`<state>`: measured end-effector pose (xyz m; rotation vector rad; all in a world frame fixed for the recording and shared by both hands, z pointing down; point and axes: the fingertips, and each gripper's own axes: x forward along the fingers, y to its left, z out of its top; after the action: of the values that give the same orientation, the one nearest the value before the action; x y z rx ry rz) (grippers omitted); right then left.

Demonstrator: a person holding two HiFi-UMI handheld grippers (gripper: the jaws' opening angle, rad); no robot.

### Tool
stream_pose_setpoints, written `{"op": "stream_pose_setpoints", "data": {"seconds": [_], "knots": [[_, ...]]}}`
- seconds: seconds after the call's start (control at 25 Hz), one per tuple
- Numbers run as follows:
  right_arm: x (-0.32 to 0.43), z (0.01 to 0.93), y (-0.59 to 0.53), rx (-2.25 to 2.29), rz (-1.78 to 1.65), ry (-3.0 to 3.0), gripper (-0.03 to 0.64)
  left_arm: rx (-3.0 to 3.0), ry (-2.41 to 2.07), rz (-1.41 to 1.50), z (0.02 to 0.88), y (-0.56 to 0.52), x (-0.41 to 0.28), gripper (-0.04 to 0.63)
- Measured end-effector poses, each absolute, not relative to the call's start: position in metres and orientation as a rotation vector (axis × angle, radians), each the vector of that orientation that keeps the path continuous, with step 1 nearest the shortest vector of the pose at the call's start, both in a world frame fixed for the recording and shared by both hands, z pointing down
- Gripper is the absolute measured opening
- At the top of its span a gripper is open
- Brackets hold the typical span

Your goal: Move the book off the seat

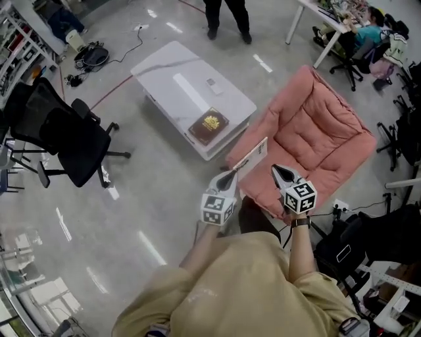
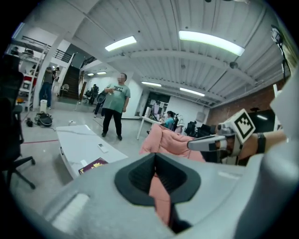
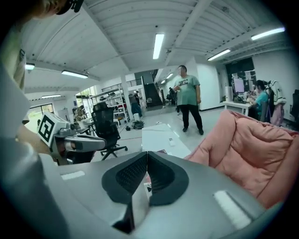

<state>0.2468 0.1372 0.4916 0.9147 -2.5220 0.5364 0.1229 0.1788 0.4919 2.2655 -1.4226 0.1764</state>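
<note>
Head view shows the book only as a thin pale slab, seen nearly edge-on at the front left corner of the pink armchair. Its cover cannot be read, and contact with the seat cannot be confirmed. Its long axis runs from lower left, at the tip of the left gripper, to upper right. Left gripper view shows the jaws fully together with no book between them, only pink upholstery beyond. The right gripper sits near the book's right side, jaws likewise together and empty. A dark red book lies flat on the white table. A black office chair stands well apart at left. A standing person is cut off by the top edge.
</note>
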Motion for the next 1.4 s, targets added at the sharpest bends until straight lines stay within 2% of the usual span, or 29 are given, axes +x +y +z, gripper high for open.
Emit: {"op": "stream_pose_setpoints", "data": {"seconds": [0.24, 0.32, 0.64, 0.76, 0.88, 0.92, 1.16, 1.4], "knots": [[0.278, 0.558, 0.092, 0.797, 0.675, -2.453, 0.037, 2.104, -1.414, 0.258, 0.557, 0.151, 0.135, 0.003], [0.292, 0.587, 0.077, 0.766, 0.724, -2.411, 0.049, 2.038, -1.383, 0.281, 0.585, 0.145, 0.142, 0.049], [0.326, 0.699, 0.025, 0.67, 0.887, -2.262, 0.145, 1.794, -1.346, 0.405, 0.697, 0.138, 0.149, 0.105], [0.324, 0.745, 0.015, 0.59, 0.926, -2.216, 0.181, 1.712, -1.304, 0.447, 0.739, 0.143, 0.155, 0.163], [0.321, 0.789, 0.0, 0.505, 0.929, -2.175, 0.214, 1.654, -1.25, 0.468, 0.777, 0.137, 0.166, 0.292], [0.321, 0.803, -0.005, 0.484, 0.922, -2.159, 0.234, 1.633, -1.246, 0.473, 0.789, 0.134, 0.167, 0.308], [0.311, 0.876, -0.028, 0.453, 0.877, -2.118, 0.345, 1.543, -1.266, 0.476, 0.847, 0.128, 0.167, 0.327], [0.291, 0.915, -0.052, 0.328, 0.828, -2.157, 0.344, 1.503, -1.31, 0.407, 0.883, 0.11, 0.166, 0.327]]}}
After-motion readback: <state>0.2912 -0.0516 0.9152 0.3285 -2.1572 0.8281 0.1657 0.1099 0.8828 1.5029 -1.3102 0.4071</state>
